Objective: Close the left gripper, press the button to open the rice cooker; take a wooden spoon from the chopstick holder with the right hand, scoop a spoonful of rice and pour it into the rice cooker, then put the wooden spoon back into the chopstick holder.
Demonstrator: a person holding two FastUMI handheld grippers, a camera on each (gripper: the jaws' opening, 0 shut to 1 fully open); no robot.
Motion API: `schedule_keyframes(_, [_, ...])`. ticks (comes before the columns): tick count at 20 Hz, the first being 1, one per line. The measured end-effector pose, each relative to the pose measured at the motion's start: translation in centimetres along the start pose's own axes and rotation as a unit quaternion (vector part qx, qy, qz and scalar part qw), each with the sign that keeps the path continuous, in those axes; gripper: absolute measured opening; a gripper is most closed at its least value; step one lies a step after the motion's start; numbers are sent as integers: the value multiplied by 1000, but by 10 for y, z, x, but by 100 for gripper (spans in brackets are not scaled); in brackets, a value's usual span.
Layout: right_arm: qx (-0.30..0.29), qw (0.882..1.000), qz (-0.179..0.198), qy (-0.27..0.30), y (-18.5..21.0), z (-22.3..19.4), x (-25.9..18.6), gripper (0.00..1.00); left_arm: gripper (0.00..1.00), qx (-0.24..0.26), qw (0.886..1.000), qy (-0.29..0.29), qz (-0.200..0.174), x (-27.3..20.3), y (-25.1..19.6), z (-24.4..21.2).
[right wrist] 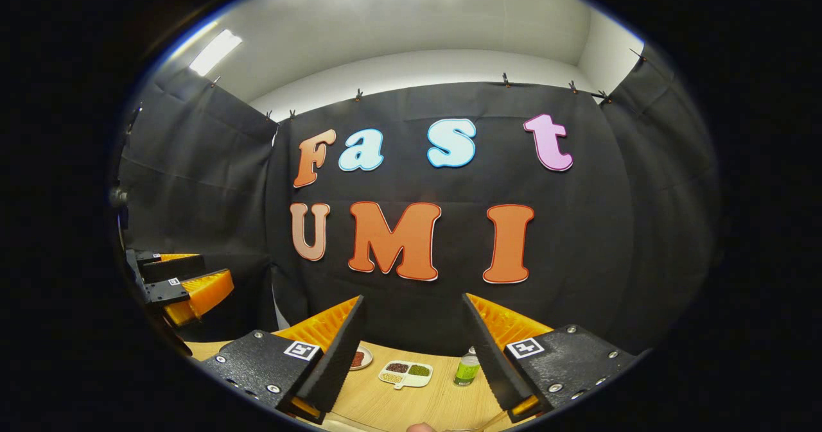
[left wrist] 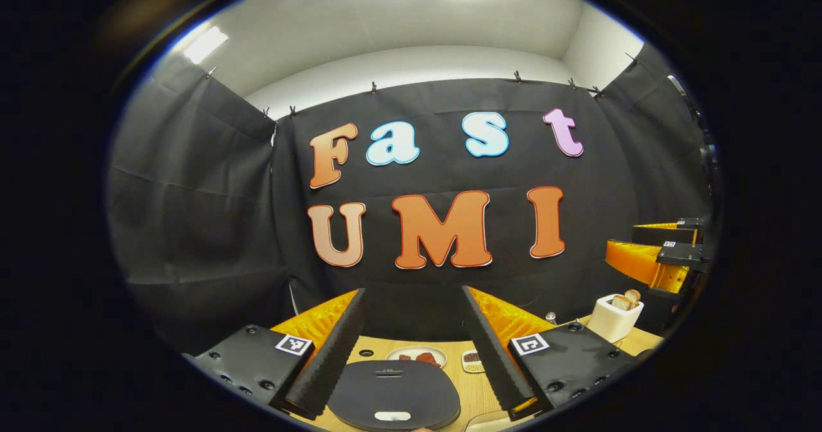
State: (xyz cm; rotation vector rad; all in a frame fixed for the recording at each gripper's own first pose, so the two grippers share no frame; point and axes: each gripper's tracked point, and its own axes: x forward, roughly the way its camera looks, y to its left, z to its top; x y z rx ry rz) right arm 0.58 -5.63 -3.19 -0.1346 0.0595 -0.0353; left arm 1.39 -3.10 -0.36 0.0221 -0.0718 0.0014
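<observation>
Left gripper wide open, holding nothing — rice cooker lies directly below and ahead, lid shut, pale button at near edge, centred between fingers. Judged next: narrow jaws first, then press down on button.

Right gripper also wide, empty. In left gripper view, chopstick holder sits on table well to right, just beneath right gripper — nearer that hand.

Count: one cooker, one holder, two wooden handles poking up; spoon not distinguishable. Rice bowl not identified.
</observation>
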Motion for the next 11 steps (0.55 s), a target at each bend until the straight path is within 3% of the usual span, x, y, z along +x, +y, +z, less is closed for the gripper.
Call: schedule_keyframes(11, [2, 1000, -6, 8, 1, -5, -1, 93, 97, 0, 1000, 7, -26, -2, -13, -3])
